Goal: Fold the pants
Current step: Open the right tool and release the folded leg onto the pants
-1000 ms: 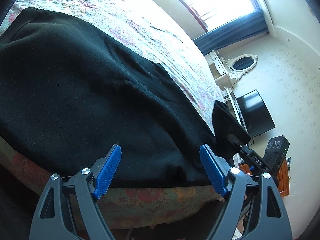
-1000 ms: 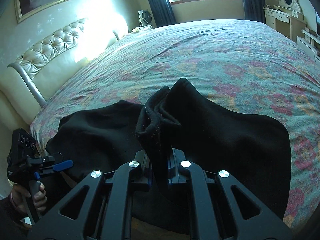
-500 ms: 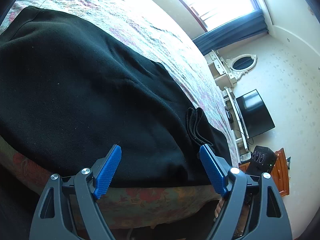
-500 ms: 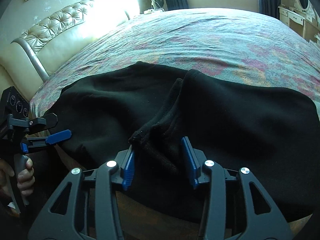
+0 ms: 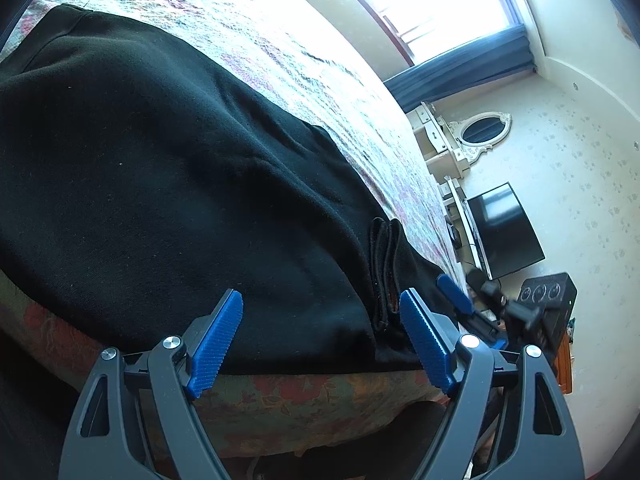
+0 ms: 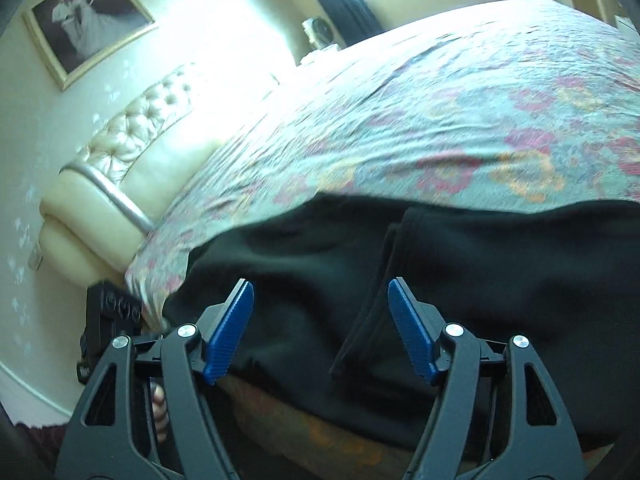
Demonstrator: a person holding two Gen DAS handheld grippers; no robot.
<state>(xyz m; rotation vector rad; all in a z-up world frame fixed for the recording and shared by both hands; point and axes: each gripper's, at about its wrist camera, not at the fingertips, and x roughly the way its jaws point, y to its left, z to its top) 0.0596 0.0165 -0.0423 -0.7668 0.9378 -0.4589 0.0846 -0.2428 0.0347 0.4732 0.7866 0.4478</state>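
Pants (image 5: pixel 168 184) lie black across the bed (image 6: pixel 440 112), near its edge. Left gripper (image 5: pixel 320 344) gapes empty; right gripper (image 6: pixel 320 332), jaws just opening, holds nothing. Only the left view shows the television (image 5: pixel 506 230); the right view blurs.

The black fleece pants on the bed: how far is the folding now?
Done: the black fleece pants lie doubled on the floral bedspread, edges stacked. In hand: nothing; the right gripper has just been opening, the left gripper is open. Left: probably another fold.

Window (image 5: pixel 440 4) glare, right view blurred
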